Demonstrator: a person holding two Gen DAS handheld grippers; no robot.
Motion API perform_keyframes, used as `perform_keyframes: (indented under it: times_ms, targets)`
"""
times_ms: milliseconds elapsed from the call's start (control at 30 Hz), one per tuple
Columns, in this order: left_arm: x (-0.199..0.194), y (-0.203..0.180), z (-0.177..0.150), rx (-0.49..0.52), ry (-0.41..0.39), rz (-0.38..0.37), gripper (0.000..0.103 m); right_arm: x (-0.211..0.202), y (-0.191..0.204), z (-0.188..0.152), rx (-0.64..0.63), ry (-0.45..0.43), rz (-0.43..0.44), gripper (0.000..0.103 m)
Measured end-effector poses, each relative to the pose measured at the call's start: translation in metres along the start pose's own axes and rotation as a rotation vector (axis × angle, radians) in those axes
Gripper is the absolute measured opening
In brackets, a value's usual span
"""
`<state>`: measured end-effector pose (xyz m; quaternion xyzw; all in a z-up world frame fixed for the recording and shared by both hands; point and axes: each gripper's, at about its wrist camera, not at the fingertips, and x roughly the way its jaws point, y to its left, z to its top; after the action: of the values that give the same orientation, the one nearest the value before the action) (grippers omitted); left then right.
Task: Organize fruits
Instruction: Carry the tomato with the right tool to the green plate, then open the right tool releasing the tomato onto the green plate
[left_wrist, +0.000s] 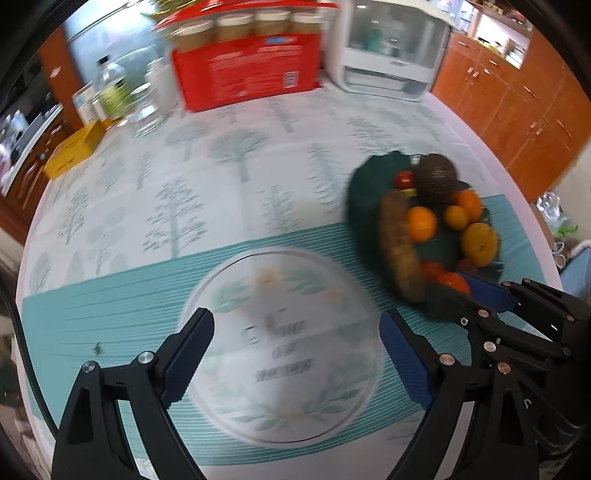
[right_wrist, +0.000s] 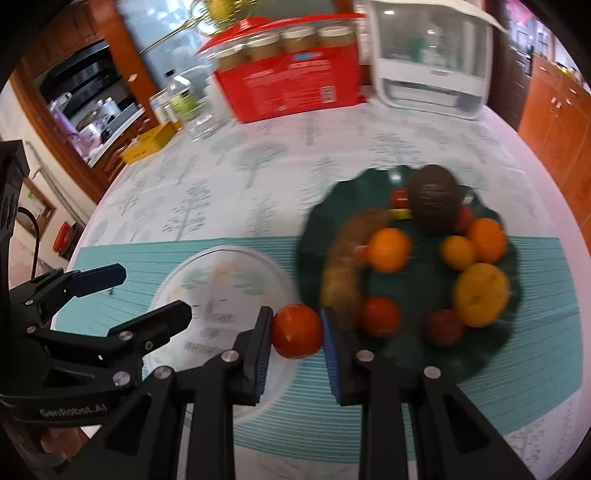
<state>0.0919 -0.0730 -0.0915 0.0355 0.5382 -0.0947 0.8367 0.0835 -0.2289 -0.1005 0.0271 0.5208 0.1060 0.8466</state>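
The right gripper (right_wrist: 297, 343) was closed on a tomato (right_wrist: 296, 331), both pads touching its sides, holding it above the teal mat (right_wrist: 129, 258) between the white plate (right_wrist: 221, 291) and the green dish (right_wrist: 406, 280). The left gripper (left_wrist: 295, 354) hung wide open over the white plate (left_wrist: 284, 343), holding nothing. The dish held the remaining fruit: a brown banana (right_wrist: 343, 266), oranges (right_wrist: 389, 249), a yellow fruit (right_wrist: 480, 293), more tomatoes (right_wrist: 380, 315) and an avocado (right_wrist: 434, 199). A red box (right_wrist: 291, 88) and a white container (right_wrist: 432, 59) stood at the table's far edge. Both views were blurred.
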Motion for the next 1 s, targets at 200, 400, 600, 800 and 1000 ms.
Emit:
perform_keyframes:
  times_ms: [200, 400, 600, 800, 1000]
  targets:
    - [0.005, -0.043, 0.017, 0.039, -0.008, -0.021, 0.093, -0.012, -0.044, 0.011, 0.031, -0.017, -0.028, 0.026]
    - [0.011, -0.066, 0.037, 0.033, -0.026, -0.016, 0.095, -0.013, -0.07, 0.028, 0.028, -0.029, -0.04, 0.026]
    - [0.019, -0.067, 0.049, -0.001, -0.033, 0.009, 0.098, -0.004, -0.082, 0.041, 0.013, -0.022, -0.042, 0.026]
    - [0.026, -0.061, 0.05, -0.021, -0.025, 0.027, 0.098, 0.011, -0.083, 0.05, -0.003, -0.004, -0.055, 0.027]
    - [0.031, -0.054, 0.046, -0.037, -0.014, 0.035, 0.099, 0.022, -0.081, 0.051, -0.004, 0.016, -0.055, 0.041]
